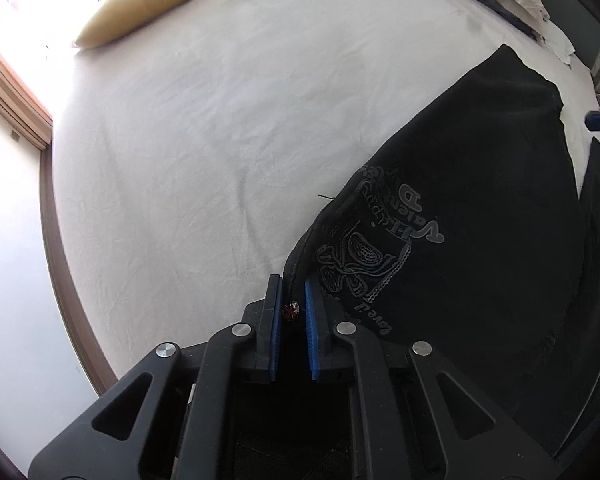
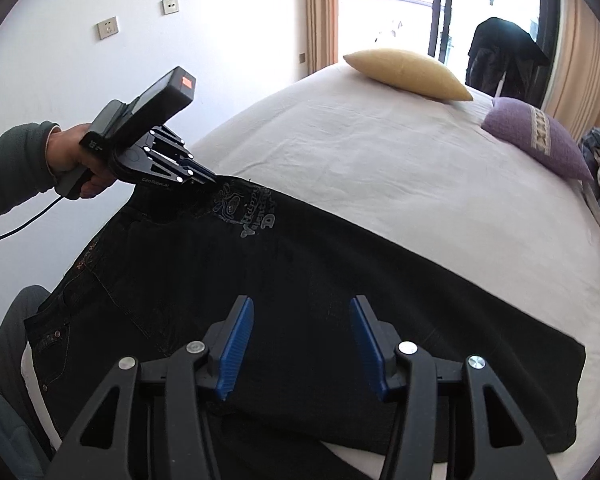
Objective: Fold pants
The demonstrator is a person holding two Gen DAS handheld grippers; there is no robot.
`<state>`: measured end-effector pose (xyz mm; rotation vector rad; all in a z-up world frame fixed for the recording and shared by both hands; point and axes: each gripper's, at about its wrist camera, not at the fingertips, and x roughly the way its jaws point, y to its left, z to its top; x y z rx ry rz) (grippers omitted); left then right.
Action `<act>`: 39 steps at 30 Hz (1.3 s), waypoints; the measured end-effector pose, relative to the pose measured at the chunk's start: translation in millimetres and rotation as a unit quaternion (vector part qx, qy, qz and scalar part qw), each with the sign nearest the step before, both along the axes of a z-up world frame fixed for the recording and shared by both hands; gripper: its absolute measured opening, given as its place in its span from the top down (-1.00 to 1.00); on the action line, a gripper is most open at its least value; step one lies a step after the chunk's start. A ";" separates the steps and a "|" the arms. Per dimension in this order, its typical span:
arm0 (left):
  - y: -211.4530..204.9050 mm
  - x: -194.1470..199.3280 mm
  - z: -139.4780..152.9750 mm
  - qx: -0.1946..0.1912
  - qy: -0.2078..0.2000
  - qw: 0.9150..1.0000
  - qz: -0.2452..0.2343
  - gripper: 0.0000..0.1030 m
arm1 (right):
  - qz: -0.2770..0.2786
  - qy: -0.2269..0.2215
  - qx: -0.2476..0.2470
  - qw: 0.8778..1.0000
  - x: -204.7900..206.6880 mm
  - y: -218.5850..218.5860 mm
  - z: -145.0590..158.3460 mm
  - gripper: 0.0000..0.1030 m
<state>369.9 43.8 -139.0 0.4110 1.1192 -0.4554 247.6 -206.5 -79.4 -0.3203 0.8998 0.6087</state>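
The black pants (image 2: 300, 280) lie across the near part of the bed (image 2: 380, 160), waist at the left, leg ends at the right. At the far left corner of the waist, the left gripper (image 1: 293, 300) is pinched narrow on the waistband beside a metal button (image 1: 291, 309). To its right, the right gripper (image 2: 302, 344) hovers over the legs, jaws wide, holding nothing. To fold well, I judge the right should pinch the matching leg edge, then both lift evenly, keeping the cloth taut so no creases form.
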 end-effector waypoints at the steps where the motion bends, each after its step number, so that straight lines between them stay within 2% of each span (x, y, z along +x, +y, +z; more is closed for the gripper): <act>1: -1.7 -11.1 7.2 0.006 -0.023 1.000 -0.005 0.82 | 0.012 -0.004 -0.002 1.000 4.9 3.1 2.6 -0.04; 3: -25.5 -40.5 13.8 0.037 -0.076 0.996 -0.025 0.82 | 0.033 -0.016 -0.013 0.999 16.5 11.1 7.3 -0.04; 5: -27.3 -64.5 20.2 0.046 -0.110 0.992 -0.038 0.82 | 0.052 -0.030 -0.037 0.998 29.7 21.1 8.2 -0.04; 8: -32.3 -90.8 21.9 0.061 -0.153 0.985 -0.056 0.82 | 0.085 -0.039 -0.073 0.993 47.2 35.4 4.5 0.10; 14: -27.4 -111.5 24.4 0.056 -0.166 0.983 -0.055 0.82 | 0.128 -0.017 -0.136 0.982 74.0 53.4 -24.8 0.21; 17: -25.2 -111.9 27.7 0.054 -0.164 0.984 -0.052 0.82 | 0.128 -0.004 -0.140 0.982 86.7 56.5 -35.7 0.38; 22: -21.7 -105.6 30.9 0.052 -0.169 0.983 -0.055 0.82 | 0.133 0.001 -0.138 0.981 93.9 61.9 -42.7 0.45; 24: -20.6 -107.7 32.0 0.051 -0.170 0.983 -0.056 0.82 | 0.137 0.006 -0.151 0.979 95.7 65.3 -47.4 0.54; 39: -20.4 -117.4 31.7 0.053 -0.181 0.980 -0.063 0.82 | 0.145 0.026 -0.192 0.970 114.7 68.2 -58.9 0.56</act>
